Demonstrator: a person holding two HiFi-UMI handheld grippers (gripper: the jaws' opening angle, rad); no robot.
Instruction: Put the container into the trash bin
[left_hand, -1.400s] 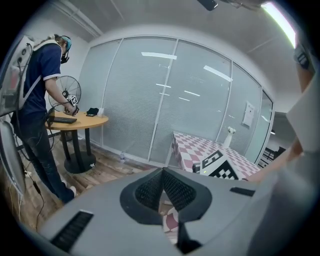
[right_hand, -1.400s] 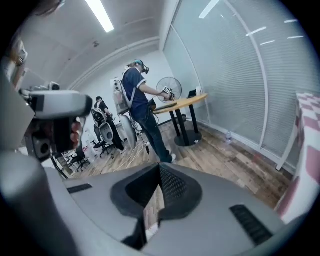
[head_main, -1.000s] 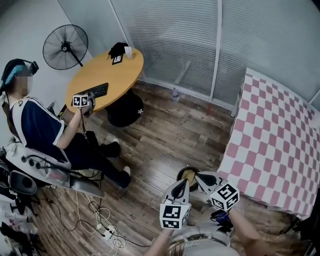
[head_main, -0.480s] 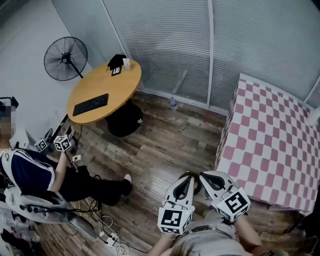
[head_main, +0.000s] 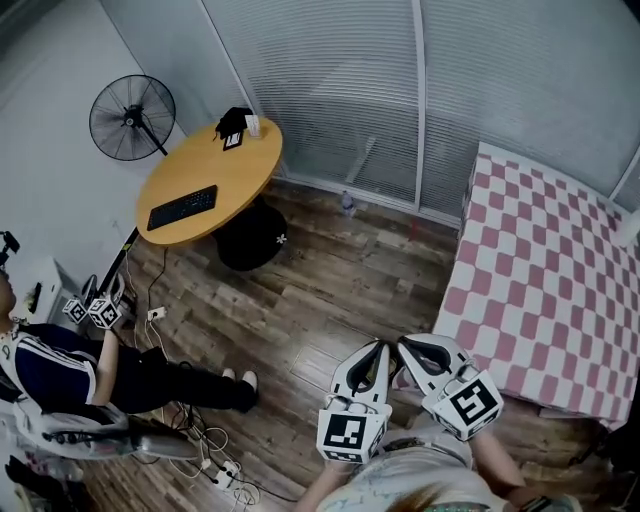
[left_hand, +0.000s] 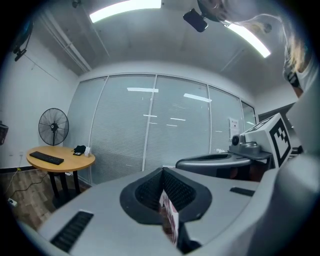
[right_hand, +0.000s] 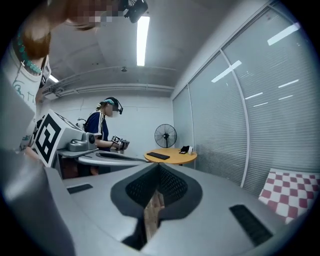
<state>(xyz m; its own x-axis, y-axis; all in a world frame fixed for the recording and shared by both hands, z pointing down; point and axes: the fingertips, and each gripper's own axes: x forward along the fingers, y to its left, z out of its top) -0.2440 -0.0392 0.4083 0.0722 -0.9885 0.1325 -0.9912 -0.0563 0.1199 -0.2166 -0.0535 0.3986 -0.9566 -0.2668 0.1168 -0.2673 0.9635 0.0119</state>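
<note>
In the head view my left gripper (head_main: 377, 350) and right gripper (head_main: 407, 346) hang side by side over the wooden floor, tips nearly touching. No container or trash bin shows in any view; the floor just beneath the grippers is hidden by them. In the left gripper view the left gripper (left_hand: 162, 172) has its jaws closed to a thin slit with nothing between them. The right gripper (right_hand: 159, 167) looks the same in its own view, with only floor showing through the slit. Both point roughly level across the room.
A round wooden table (head_main: 205, 185) with a keyboard (head_main: 181, 207) stands at the back left, beside a fan (head_main: 131, 117). A pink checkered cloth (head_main: 560, 280) fills the right. A seated person (head_main: 60, 365) is at the left. Cables (head_main: 215, 450) lie on the floor.
Both grippers have risen, still closed. A round dark-rimmed thing with a yellowish inside, seen between them a second ago, is now covered by them. The seated person's hands have dropped from the table.
</note>
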